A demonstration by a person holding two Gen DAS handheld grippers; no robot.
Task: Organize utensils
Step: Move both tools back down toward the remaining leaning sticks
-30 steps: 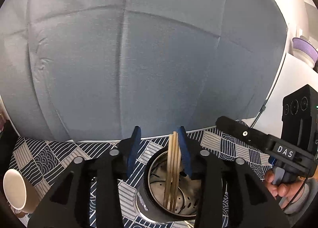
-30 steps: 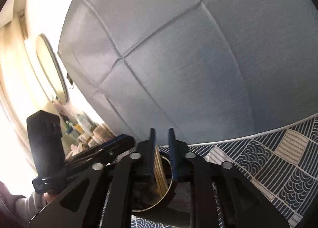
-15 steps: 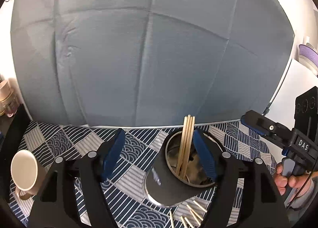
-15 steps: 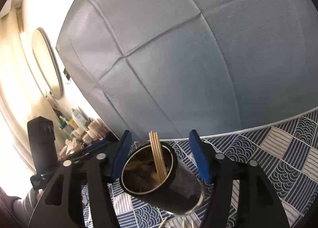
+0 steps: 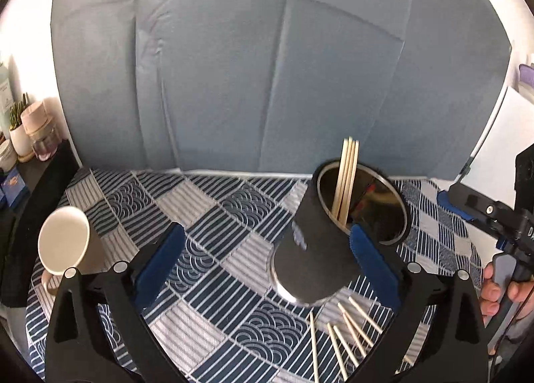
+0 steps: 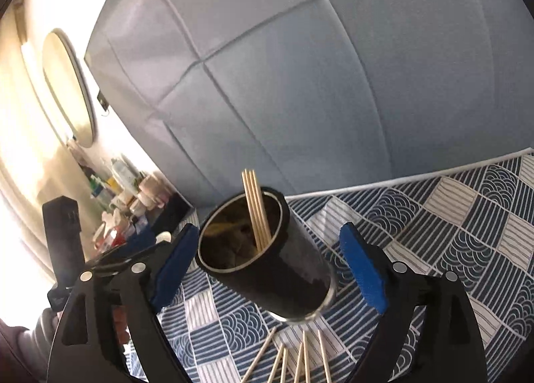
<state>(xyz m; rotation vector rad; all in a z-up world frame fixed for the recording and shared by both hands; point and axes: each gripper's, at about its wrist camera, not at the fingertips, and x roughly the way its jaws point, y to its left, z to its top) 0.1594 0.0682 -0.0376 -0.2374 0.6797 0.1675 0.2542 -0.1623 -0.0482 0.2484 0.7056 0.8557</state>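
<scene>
Chopsticks are what we are sorting, and they sit in two groups on the worktop (image 5: pixel 213 216), which is covered by a blue-and-white patterned cloth. Largest of the task's things is the black cylindrical holder (image 5: pixel 320 242) with its shiny metal lining, standing upright near the back edge. Four chopsticks (image 5: pixel 347 182) already stand in it, leaning against the rim on the side away from us, tips well above the lip.

Our left tongs (image 5: pixel 263 259) are opening, and nothing is pressed between the blue pads; the holder stands just beside the right-hand pad. Our right tongs (image 6: pixel 267 269) are opening as well, with the holder (image 6: pixel 267 269) between the pads but untouched on both sides.

What the next move turns on is the loose chopsticks (image 5: pixel 343 333). They lie flat on the cloth on the near side of the holder's base, below and behind both sets of tongs, fanned with their long axes running roughly toward and away from us. In the right wrist view the loose chopsticks (image 6: pixel 293 363) lie almost centred beneath the tongs, while in the left view they sit off toward the right pad. We judge the right hand the better placed, needing to draw back and dip; pads should close across the sticks, not along them.

A white mug (image 5: pixel 63 242) stands well apart at the left.
</scene>
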